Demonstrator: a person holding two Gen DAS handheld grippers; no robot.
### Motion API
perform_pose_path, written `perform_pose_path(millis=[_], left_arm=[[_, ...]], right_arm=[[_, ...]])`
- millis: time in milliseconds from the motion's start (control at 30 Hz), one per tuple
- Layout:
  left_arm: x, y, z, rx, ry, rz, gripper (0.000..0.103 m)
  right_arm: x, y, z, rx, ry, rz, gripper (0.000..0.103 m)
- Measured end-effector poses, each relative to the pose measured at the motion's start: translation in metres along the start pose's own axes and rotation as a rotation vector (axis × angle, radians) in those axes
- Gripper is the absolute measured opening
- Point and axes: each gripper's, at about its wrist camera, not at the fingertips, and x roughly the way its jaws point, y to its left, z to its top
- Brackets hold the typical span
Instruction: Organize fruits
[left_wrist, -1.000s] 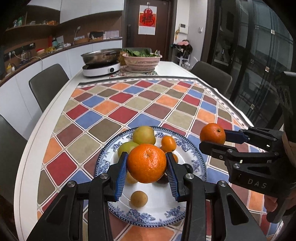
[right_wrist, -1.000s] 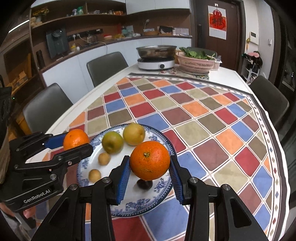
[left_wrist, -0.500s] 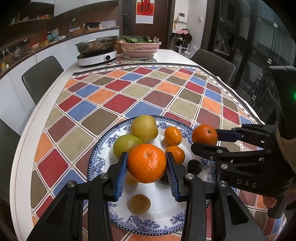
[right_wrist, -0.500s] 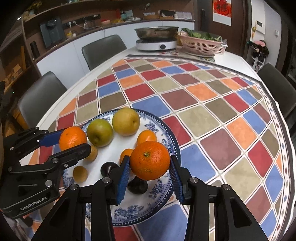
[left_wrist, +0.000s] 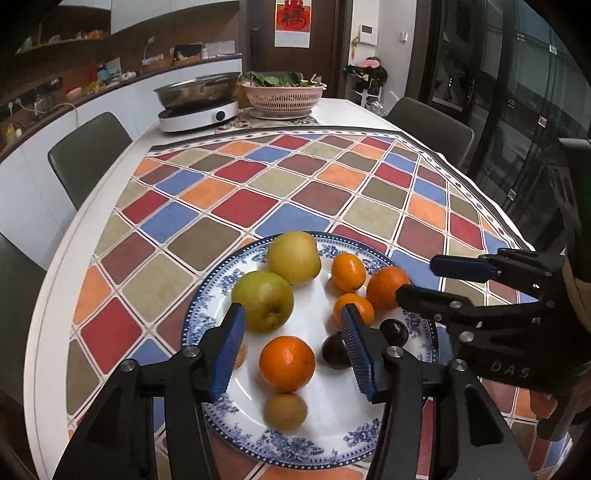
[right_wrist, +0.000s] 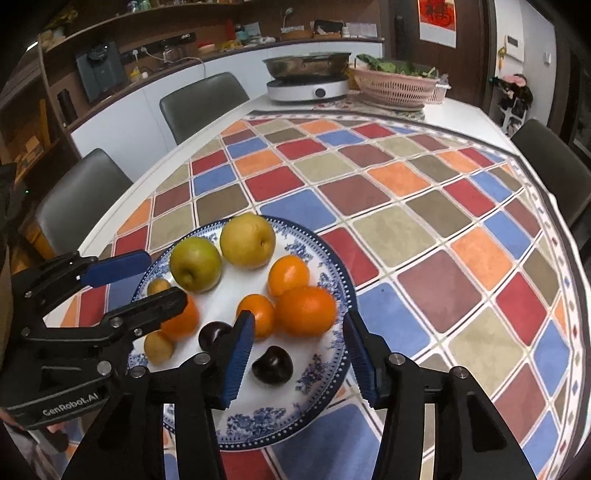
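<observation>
Round white plate (left_wrist: 399, 424) with a blue patterned rim, glossy, sits on the checked cloth (left_wrist: 258, 206) near the bench's near edge.

On it: two smooth yellow-green apples (left_wrist: 264, 301) side by side at the far-left part; two small oranges (left_wrist: 348, 272) just right of them; two dark, shiny plums (right_wrist: 272, 364) toward the near-right rim; small brownish round fruits (left_wrist: 285, 411) along the near-left side.

Left tongs (left_wrist: 291, 350): ribbed blue pads spread wide, gripping nothing. A dimpled orange (left_wrist: 287, 363) lies on the plate between them, clear of both pads.

Right tongs (right_wrist: 299, 356): likewise wide apart, empty. A larger orange (right_wrist: 306, 311), slightly blurred, rests by the plate's right rim just ahead of the pads, touching a small orange.

Far end of bench: steel pan on a white hob (left_wrist: 199, 116), pink woven basket of greens (left_wrist: 282, 94).
</observation>
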Motion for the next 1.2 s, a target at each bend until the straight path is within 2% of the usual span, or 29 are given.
perform_pose_path(millis=[233, 533, 633, 700, 833, 967, 1133, 1200], left_arm=[[-0.032, -0.008, -0.005, 0.017, -0.048, 0.032, 0.053], [-0.081, -0.018, -0.013, 0.021, -0.116, 0.052, 0.055], [-0.100, -0.022, -0.019, 0.013, -0.142, 0.059, 0.063], [-0.110, -0.025, -0.025, 0.003, -0.155, 0.068, 0.070], [-0.130, -0.030, -0.042, -0.013, -0.172, 0.081, 0.075], [-0.146, -0.036, -0.060, -0.024, -0.183, 0.095, 0.087], [-0.165, -0.041, -0.081, -0.032, -0.199, 0.111, 0.095], [-0.175, -0.043, -0.090, -0.031, -0.210, 0.127, 0.097]], right_arm=[[-0.028, 0.001, -0.005, 0.013, -0.050, -0.013, 0.050], [-0.088, 0.017, -0.019, -0.018, -0.172, -0.036, 0.051], [-0.106, 0.023, -0.025, -0.025, -0.201, -0.039, 0.051], [-0.116, 0.025, -0.030, -0.023, -0.216, -0.044, 0.058], [-0.140, 0.032, -0.044, -0.030, -0.255, -0.064, 0.059], [-0.159, 0.039, -0.061, -0.038, -0.282, -0.083, 0.069], [-0.178, 0.049, -0.087, -0.042, -0.296, -0.104, 0.070], [-0.183, 0.051, -0.096, -0.037, -0.298, -0.113, 0.076]])
